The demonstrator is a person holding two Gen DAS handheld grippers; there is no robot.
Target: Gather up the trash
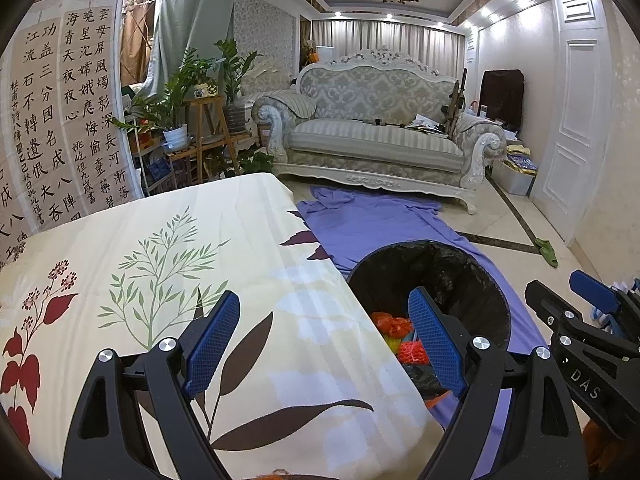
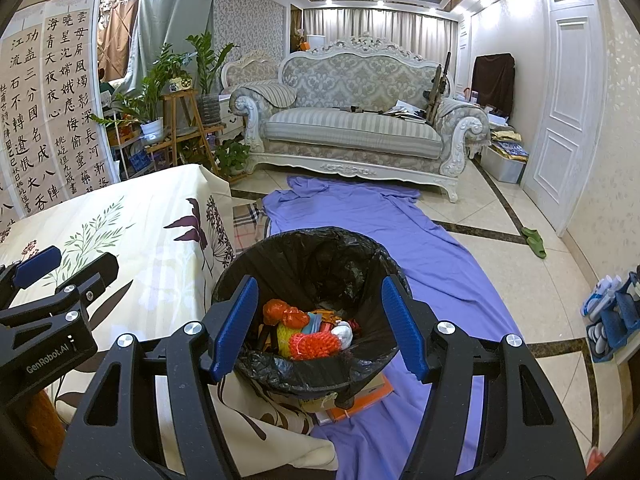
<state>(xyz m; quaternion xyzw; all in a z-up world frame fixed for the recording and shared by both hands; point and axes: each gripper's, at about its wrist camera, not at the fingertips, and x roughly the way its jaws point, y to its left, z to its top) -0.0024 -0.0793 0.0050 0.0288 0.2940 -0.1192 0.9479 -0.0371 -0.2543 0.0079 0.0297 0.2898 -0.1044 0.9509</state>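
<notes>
- Left wrist view: left gripper (image 1: 324,344) with black arms and blue ribbed pads (image 1: 212,332), spread wide, nothing between them — poised over the edge of the cream floral-print cloth-covered table (image 1: 168,280).
- Just beyond that edge, on the floor: round bin lined with a black plastic bag (image 1: 452,268), partly hidden by the right-hand pad.
- Inside the bin: crumpled orange, yellow and red trash (image 1: 394,326).
- At far right of the same view: right gripper (image 1: 580,304), seen from the side.
- Right wrist view: right gripper (image 2: 318,330) also spread wide and empty, hanging directly above the black-lined bin (image 2: 320,256).
- Within the bin: orange netting, yellow scraps and a white crumpled piece of trash (image 2: 312,332), all lying at the bottom — none on the table surface in sight.
- Under the bin: flat orange-and-white box (image 2: 360,398) resting on a purple sheet spread over the tiled floor (image 2: 400,232).
- At left edge: left gripper (image 2: 60,280), above the floral table (image 2: 140,240).
- Far behind: ornate white-framed grey sofa (image 2: 352,128).
</notes>
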